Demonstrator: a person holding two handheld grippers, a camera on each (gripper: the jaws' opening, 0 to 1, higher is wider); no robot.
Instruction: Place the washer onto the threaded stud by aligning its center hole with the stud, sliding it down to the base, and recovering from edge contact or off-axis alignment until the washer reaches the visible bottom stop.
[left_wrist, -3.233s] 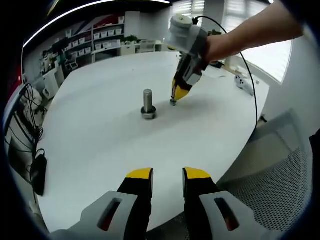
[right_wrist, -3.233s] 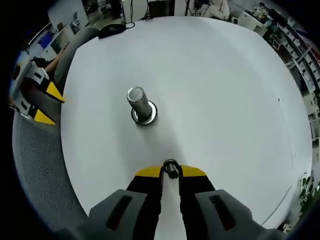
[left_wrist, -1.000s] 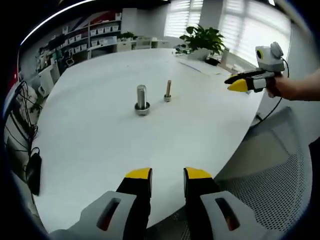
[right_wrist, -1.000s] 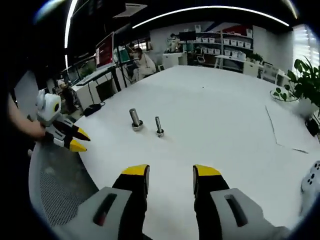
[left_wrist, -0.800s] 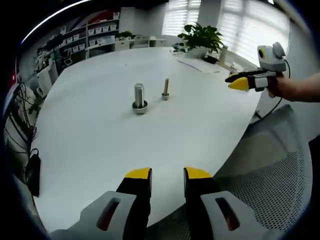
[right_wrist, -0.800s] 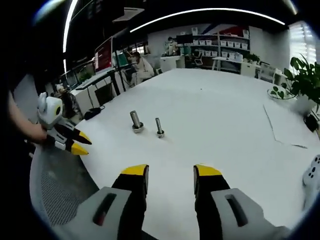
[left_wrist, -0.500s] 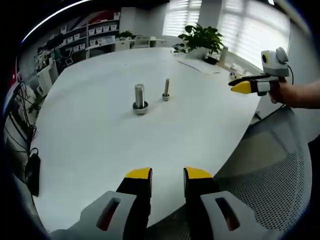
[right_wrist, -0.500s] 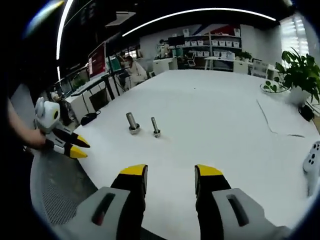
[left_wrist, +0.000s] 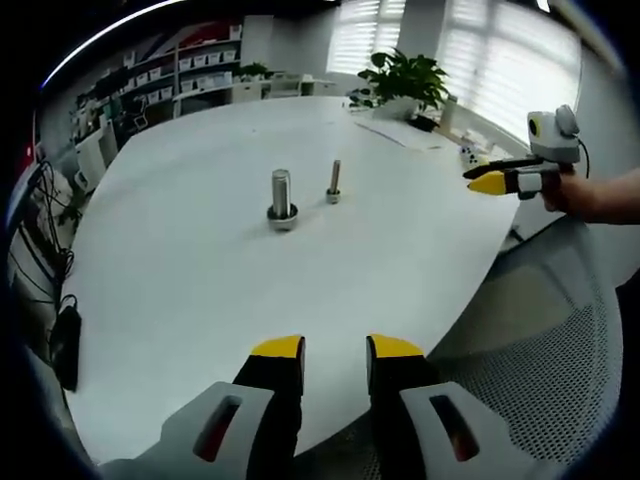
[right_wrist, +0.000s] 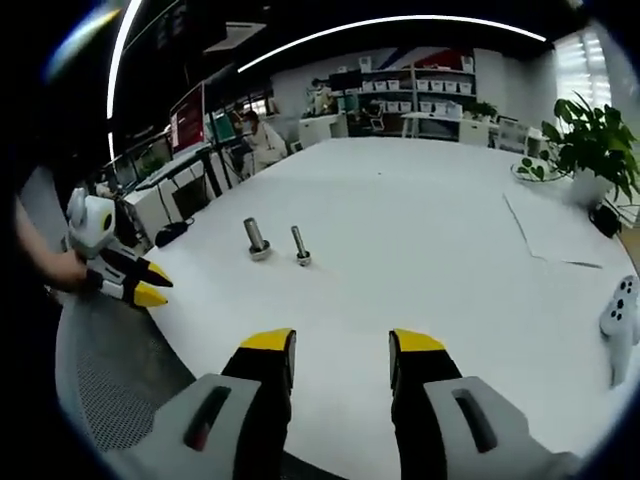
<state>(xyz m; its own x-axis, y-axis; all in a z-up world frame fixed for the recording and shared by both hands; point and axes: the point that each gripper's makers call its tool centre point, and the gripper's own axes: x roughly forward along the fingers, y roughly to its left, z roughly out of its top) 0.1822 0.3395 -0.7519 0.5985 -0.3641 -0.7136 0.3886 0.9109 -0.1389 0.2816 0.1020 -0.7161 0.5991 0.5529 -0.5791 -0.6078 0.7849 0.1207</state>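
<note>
Your left tongs (left_wrist: 334, 348) sit low in the left gripper view with the jaws parted by a narrow gap and nothing between them, hanging at the near edge of the white tabletop (left_wrist: 200, 300); straight ahead and well apart stand two upright pieces, a thick stud (left_wrist: 281, 195) rising from a wider base ring and, just beside it to the right, a thin stud (left_wrist: 334, 180) with what looks like the washer (left_wrist: 332, 198) seated at its foot, though it is too small to be sure; your right tongs (left_wrist: 492, 182) come in from the right edge, off the tabletop, and you cannot tell from here how their jaws stand; in the right gripper view your right tongs (right_wrist: 340, 345) are spread wide and empty, the thick stud (right_wrist: 254, 238) and thin stud (right_wrist: 298, 244) ahead and a little left, both long axes vertical, with a ring-like washer (right_wrist: 302, 260) at the thin one's base; your left tongs (right_wrist: 148, 282) show at the left edge; both arms are about equally far off, so I judge the placing done.
</note>
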